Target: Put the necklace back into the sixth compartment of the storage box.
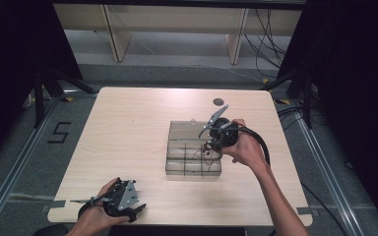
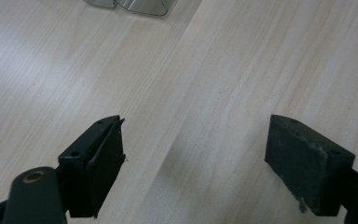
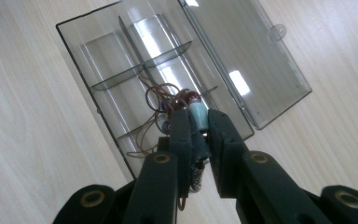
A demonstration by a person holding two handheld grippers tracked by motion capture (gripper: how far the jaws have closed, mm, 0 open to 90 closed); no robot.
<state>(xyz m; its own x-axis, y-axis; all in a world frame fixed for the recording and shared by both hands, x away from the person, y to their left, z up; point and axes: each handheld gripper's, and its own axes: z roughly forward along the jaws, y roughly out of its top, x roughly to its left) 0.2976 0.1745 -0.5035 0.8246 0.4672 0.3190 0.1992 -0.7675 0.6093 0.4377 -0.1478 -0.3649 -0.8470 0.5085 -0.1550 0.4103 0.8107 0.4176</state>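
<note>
While above the clear box point(image 3: 121, 84), pale-blue component point(image 3: 198, 116) pinched between right jaws; left jaws spread.

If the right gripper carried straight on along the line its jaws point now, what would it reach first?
Most likely the clear compartment box. The right gripper, shut on a pale cylindrical part with brown wires trailing, points at the box's divided tray; depth is unclear, so the wire tangle may come first.

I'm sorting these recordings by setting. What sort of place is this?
Probably a lab recording bay: a bare wooden table, black curtains on both sides, loose cables on the floor.
</note>
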